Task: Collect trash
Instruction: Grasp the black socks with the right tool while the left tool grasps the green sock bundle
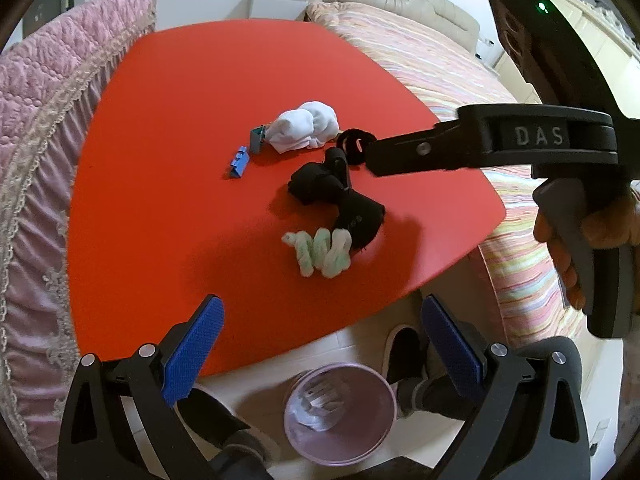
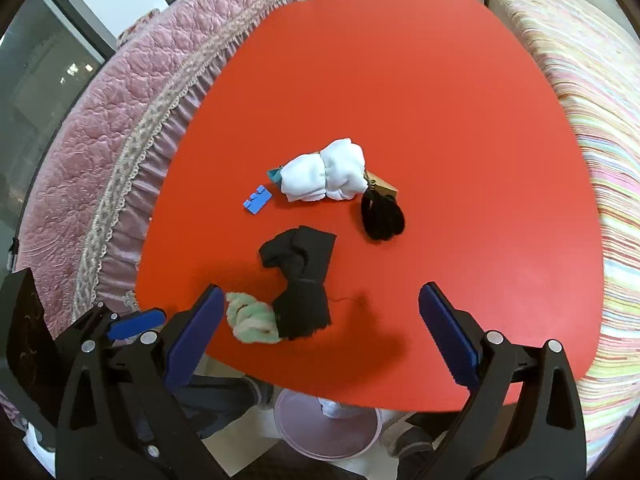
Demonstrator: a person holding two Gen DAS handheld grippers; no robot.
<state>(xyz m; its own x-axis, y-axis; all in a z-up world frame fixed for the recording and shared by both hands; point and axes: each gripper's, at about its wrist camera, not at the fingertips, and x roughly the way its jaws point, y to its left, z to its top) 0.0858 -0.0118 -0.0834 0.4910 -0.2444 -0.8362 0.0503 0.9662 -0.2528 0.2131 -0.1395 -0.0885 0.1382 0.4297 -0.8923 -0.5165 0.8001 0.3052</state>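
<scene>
The trash lies in a loose cluster near the middle of your red table (image 2: 400,80). Nearest your edge is a pale green twisted rag (image 1: 320,254), touching a crumpled black cloth (image 1: 340,196) just behind it. Farther in sits a white bundle of cloth (image 2: 326,176), with a small teal piece (image 1: 256,140) tucked against its left end and a flat blue plastic piece (image 2: 257,199) lying apart to the left. On the bundle's right end a brown cardboard scrap (image 2: 384,188) pokes out, and a coil of black cord (image 2: 382,216) rests just beside it.

Below the table edge, on the floor, your pink bin (image 1: 340,412) stands upright with something white and crumpled already inside; a shoe (image 1: 402,350) shows beside it.

Your left gripper (image 1: 320,348) hangs above the near table edge and the bin, jaws spread wide with nothing between the blue pads (image 1: 192,356). Your right gripper (image 2: 320,332) is over the table's near edge, above the green rag and black cloth, also spread wide and carrying nothing. From the left camera, its fingers reach toward the black cord, and your hand (image 1: 592,236) wraps the grip.

A pink quilted cover (image 2: 120,120) borders the table on the left, a striped bedspread (image 2: 600,160) on the right.
</scene>
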